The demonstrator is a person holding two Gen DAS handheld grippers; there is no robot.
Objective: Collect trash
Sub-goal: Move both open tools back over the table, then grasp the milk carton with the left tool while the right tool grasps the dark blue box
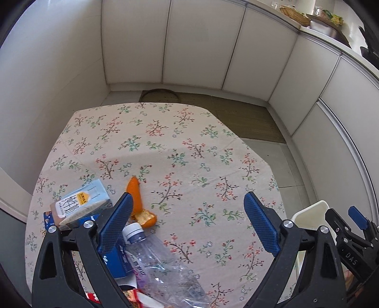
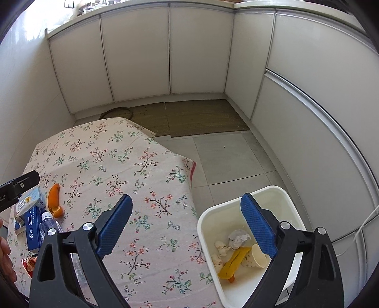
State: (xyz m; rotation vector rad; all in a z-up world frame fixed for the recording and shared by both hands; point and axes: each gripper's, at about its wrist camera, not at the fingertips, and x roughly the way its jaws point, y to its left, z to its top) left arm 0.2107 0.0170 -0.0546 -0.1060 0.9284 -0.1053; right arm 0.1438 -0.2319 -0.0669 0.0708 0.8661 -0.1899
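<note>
On the floral-cloth table (image 1: pixel 165 147) lie an orange peel (image 1: pixel 138 203), a light-blue milk carton (image 1: pixel 80 203), a blue box (image 1: pixel 118 258), a crushed clear plastic bottle (image 1: pixel 161 265) and a red wrapper (image 1: pixel 132 296). My left gripper (image 1: pixel 187 225) is open and empty above the bottle. My right gripper (image 2: pixel 186 225) is open and empty, over the table's edge and the white bin (image 2: pixel 291 208). The bin holds crumpled paper (image 2: pixel 238 238), a paper cup (image 2: pixel 257 257) and a yellow wrapper (image 2: pixel 233 263). The peel (image 2: pixel 54 201), carton (image 2: pixel 29 201) and blue box (image 2: pixel 33 231) also show in the right wrist view.
White cabinets (image 2: pixel 137 59) surround the area. Woven mats (image 2: pixel 201 116) lie on the tiled floor (image 2: pixel 232 156) beyond the table. The bin (image 1: pixel 310 215) stands on the floor right of the table. A counter (image 1: pixel 315 21) holds kitchen items.
</note>
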